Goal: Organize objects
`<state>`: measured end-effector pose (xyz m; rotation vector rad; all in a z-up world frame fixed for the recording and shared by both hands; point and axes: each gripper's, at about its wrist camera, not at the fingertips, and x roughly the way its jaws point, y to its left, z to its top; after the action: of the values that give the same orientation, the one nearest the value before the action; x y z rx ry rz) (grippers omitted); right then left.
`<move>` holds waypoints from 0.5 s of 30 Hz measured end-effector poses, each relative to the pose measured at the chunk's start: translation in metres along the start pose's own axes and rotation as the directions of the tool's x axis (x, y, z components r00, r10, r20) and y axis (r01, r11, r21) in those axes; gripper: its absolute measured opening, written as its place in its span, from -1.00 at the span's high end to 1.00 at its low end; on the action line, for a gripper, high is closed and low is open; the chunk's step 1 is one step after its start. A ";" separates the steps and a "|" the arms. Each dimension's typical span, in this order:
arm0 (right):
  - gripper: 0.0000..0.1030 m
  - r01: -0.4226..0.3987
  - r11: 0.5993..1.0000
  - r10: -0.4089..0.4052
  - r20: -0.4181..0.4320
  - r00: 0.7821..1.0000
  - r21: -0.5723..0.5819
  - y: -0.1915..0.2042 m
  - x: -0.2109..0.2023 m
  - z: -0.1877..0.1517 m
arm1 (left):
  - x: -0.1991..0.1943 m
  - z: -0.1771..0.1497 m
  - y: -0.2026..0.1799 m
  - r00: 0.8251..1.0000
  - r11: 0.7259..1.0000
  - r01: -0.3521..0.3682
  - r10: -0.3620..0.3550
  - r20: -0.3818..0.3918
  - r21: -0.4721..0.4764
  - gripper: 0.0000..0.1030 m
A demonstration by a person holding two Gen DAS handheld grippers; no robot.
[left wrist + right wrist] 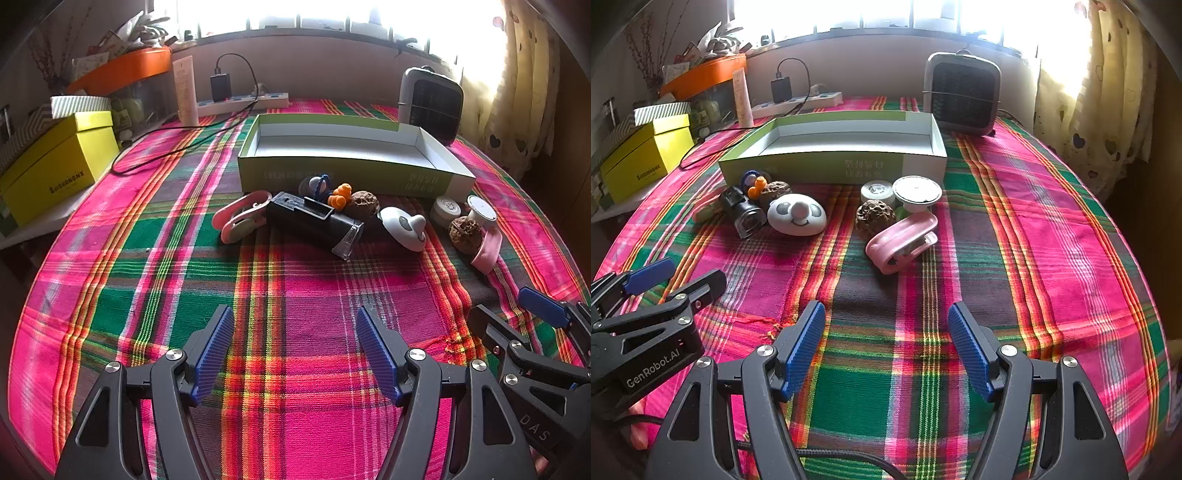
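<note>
2 grippers' fingers spread above plaid tablecloth (1015, 206), bright window (886, 14) behind

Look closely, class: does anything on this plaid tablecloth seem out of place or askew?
Yes. The black box-shaped gadget with a clear end lies tilted among small items heaped before the shallow green-and-white cardboard tray, which holds nothing visible. Nothing looks spilled or broken.

A: The printing on the green box's (827, 166) front wall is too blurred to read. The window (332, 14) at twelve o'clock is washed out white.

B: At three o'clock the curtain (1108, 110) runs off the edge, and the black device (742, 214) hides the pink clip (705, 205) behind it.
</note>
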<state>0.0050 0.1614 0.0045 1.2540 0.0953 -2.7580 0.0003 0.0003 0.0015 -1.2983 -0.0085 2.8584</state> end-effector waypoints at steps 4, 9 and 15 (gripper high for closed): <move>-0.35 -0.001 1.000 0.001 -0.001 1.000 0.000 -0.002 0.001 0.002 | 0.000 0.000 -0.001 1.000 1.000 -0.001 0.001 -0.003 0.000 -0.33; -0.35 0.001 1.000 -0.001 0.002 1.000 0.000 -0.001 0.000 0.001 | 0.001 0.000 0.000 1.000 1.000 -0.003 0.003 -0.009 -0.002 -0.33; -0.35 0.001 1.000 -0.001 0.003 1.000 0.000 -0.001 0.000 0.001 | 0.001 0.000 0.001 1.000 1.000 -0.004 0.003 -0.013 -0.006 -0.34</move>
<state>0.0038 0.1627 0.0054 1.2504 0.0957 -2.7609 -0.0003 -0.0006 0.0001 -1.3188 -0.0155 2.8554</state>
